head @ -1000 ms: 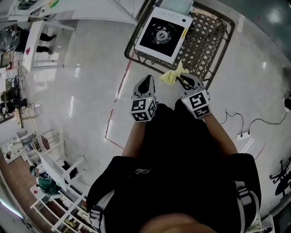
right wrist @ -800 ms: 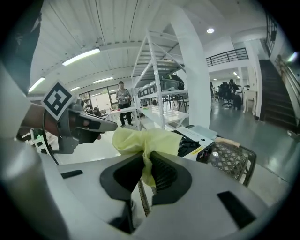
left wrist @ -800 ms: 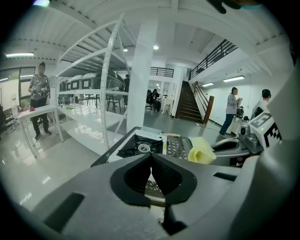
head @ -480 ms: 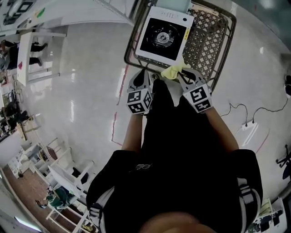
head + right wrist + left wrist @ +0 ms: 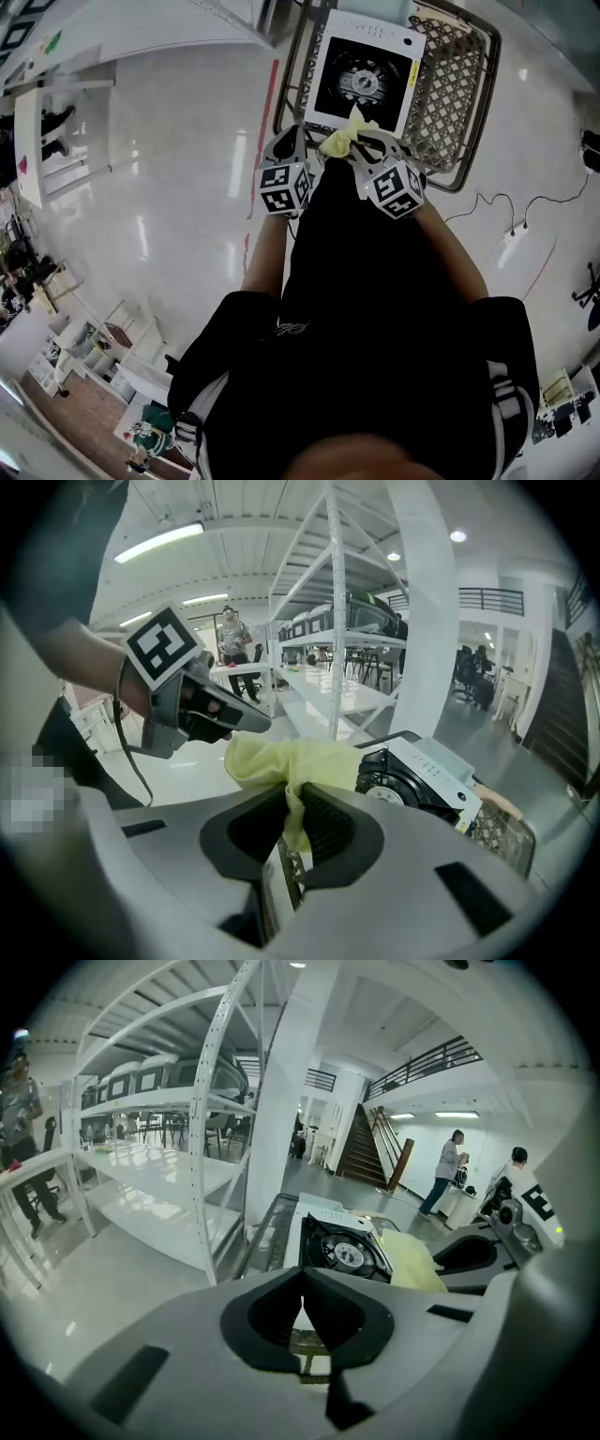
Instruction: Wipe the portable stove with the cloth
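Cloth (image 5: 281, 757) tight between jaws of right claw (image 5: 292, 794); left claw (image 5: 303, 1279) fully closed, empty.

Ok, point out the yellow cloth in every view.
Head view: yellow cloth top centre, at the portable stove's lower edge.
Left gripper view: right of centre, beside the stove.
Right gripper view: centre, pinched in the right gripper.
Shared landmark: the portable stove.

Cloth (image 5: 343, 140) now at stove (image 5: 364, 56) edge
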Motion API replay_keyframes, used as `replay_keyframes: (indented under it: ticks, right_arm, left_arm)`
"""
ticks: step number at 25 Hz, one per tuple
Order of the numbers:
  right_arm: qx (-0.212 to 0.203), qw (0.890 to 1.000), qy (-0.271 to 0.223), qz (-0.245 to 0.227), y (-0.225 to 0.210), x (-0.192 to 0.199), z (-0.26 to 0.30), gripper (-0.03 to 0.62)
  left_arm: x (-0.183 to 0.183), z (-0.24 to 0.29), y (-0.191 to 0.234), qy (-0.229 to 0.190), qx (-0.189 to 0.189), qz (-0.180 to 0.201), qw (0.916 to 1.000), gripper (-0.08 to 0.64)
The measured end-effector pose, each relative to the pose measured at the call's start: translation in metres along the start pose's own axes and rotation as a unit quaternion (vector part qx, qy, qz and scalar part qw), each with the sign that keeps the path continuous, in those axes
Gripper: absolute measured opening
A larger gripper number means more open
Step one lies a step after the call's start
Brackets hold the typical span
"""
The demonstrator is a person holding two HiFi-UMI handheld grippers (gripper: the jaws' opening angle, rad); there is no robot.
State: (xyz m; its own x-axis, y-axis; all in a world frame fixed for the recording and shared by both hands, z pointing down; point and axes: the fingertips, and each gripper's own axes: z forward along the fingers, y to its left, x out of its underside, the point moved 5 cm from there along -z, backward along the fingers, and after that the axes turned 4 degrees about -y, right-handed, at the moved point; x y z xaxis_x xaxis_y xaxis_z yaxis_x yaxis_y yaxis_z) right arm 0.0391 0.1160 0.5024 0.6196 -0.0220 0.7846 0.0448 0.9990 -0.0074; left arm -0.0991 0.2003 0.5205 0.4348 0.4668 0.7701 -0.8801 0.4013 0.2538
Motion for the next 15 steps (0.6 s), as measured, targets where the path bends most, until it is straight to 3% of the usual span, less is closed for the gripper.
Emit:
replay_keyframes:
  ticks: [8,15]
  right_arm:
    - [0.015,0.999,0.049,0.004,0.006,-0.005,0.090,0.044]
    - [0.007,0.993,0.102,-0.061,0.014,0.005,0.140,0.048]
  left_arm:
    - [-0.005,0.030,0.063,0.043,0.034,0.032,0.9980,0.021]
    - [-0.001,0.036,0.081,0.058,0.052,0.020,0.9968,0.021]
